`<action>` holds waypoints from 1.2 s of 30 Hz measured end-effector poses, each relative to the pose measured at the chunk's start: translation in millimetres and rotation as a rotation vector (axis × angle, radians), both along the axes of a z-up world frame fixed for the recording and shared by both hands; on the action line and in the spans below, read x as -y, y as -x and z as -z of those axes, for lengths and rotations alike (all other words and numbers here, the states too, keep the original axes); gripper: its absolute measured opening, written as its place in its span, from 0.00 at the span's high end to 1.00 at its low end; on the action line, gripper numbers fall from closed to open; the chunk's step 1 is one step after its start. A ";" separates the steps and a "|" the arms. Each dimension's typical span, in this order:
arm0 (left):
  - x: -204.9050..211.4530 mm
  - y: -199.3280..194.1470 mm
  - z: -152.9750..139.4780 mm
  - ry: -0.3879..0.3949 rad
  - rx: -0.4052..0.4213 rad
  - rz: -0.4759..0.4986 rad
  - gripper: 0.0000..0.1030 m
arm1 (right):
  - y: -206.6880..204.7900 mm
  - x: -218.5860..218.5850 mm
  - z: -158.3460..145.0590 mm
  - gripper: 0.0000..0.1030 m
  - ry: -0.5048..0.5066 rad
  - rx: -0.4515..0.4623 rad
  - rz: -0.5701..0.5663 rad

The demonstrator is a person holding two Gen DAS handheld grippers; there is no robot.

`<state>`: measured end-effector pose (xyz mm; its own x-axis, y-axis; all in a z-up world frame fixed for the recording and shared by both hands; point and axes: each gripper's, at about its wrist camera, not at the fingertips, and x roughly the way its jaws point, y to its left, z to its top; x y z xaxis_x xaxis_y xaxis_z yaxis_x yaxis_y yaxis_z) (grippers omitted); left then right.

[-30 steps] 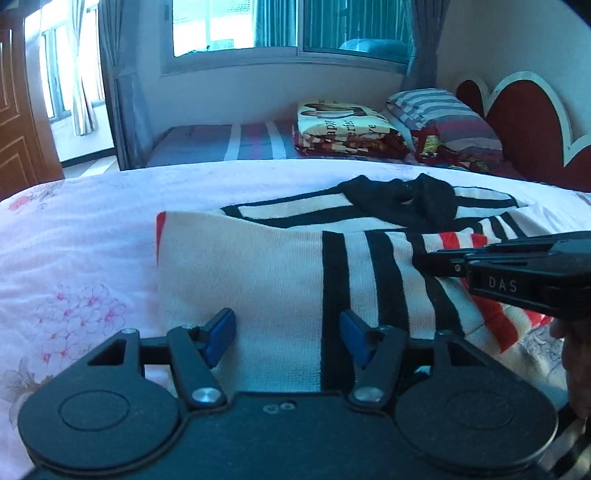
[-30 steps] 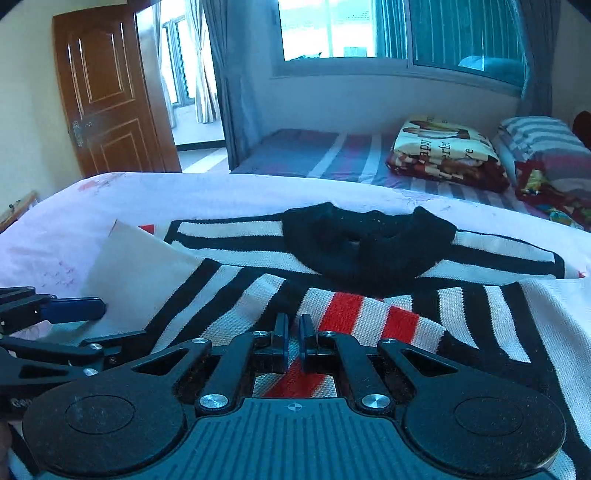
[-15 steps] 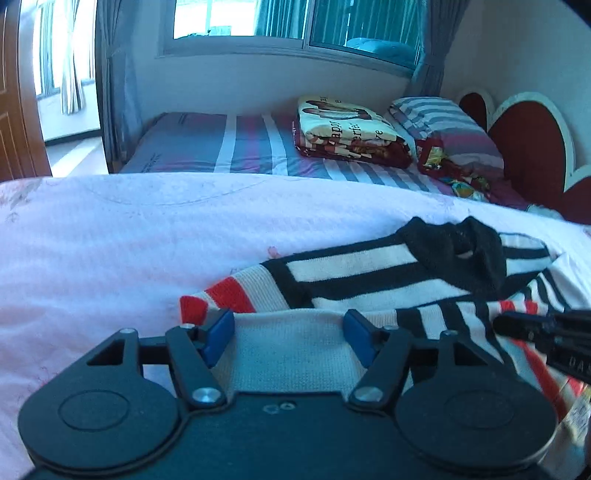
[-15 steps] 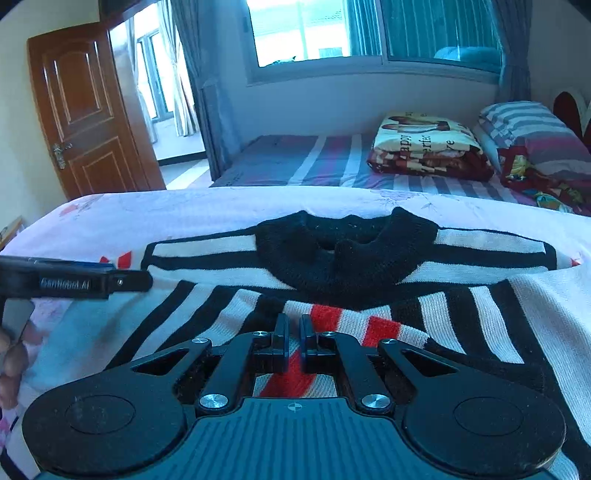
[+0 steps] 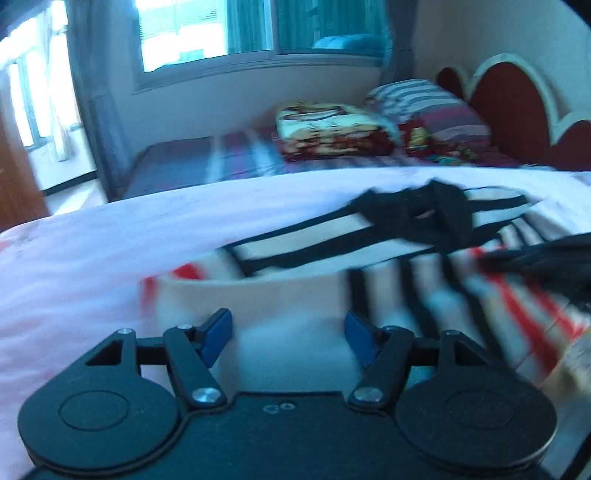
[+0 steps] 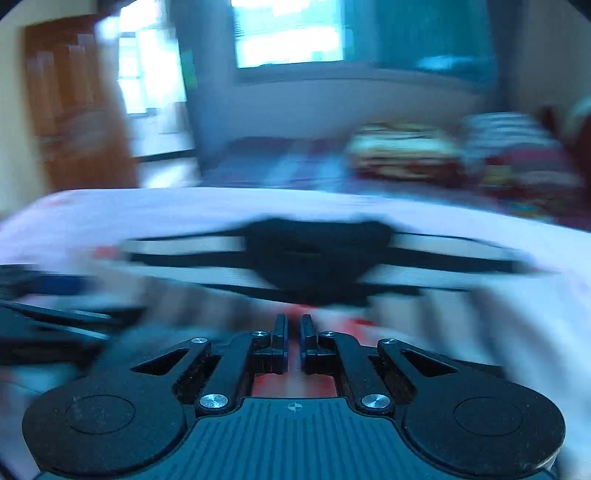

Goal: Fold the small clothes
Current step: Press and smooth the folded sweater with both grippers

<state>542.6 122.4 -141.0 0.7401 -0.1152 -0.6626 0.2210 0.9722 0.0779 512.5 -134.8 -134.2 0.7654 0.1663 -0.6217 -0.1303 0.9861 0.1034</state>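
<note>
A small knit sweater (image 5: pixel 295 302) with cream, black and red stripes and a black collar (image 5: pixel 417 214) lies on the pink bed sheet (image 5: pixel 92 258). My left gripper (image 5: pixel 288 332) is open, its blue pads on either side of a folded cream part of the sweater. My right gripper (image 6: pixel 293 332) is nearly shut on a red-striped fold of the sweater (image 6: pixel 317 280), with fabric between the fingers. The right gripper (image 5: pixel 535 258) shows at the right edge of the left wrist view, and the left gripper (image 6: pixel 48 310) at the left of the right wrist view. Both views are blurred by motion.
A second bed (image 5: pixel 207 158) stands behind with a folded patterned blanket (image 5: pixel 332 129), striped pillows (image 5: pixel 424 107) and a red headboard (image 5: pixel 517 103). A wooden door (image 6: pixel 74 110) is at the left and a window (image 5: pixel 207 33) behind.
Both grippers have moved; the views swung and went blurry. The right gripper still holds the red-striped fold. The left gripper stays open over the cream fold.
</note>
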 end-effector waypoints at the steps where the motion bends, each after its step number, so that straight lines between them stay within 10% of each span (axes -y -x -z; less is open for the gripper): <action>1: -9.9 1.9 1.3 0.034 -0.007 -0.007 0.32 | 4.4 20.5 3.1 0.97 -0.013 -0.011 0.051; 4: -12.7 2.7 2.5 0.051 0.000 -0.009 0.32 | 13.4 52.7 7.5 0.97 -0.134 -0.026 0.046; 13: 14.3 53.5 -26.0 0.077 0.047 -0.026 0.35 | 48.0 61.4 -16.1 0.97 -0.145 0.000 0.018; 36: 54.7 85.9 5.3 -0.084 0.068 -0.187 0.21 | 70.7 88.2 10.6 0.97 -0.125 0.025 -0.070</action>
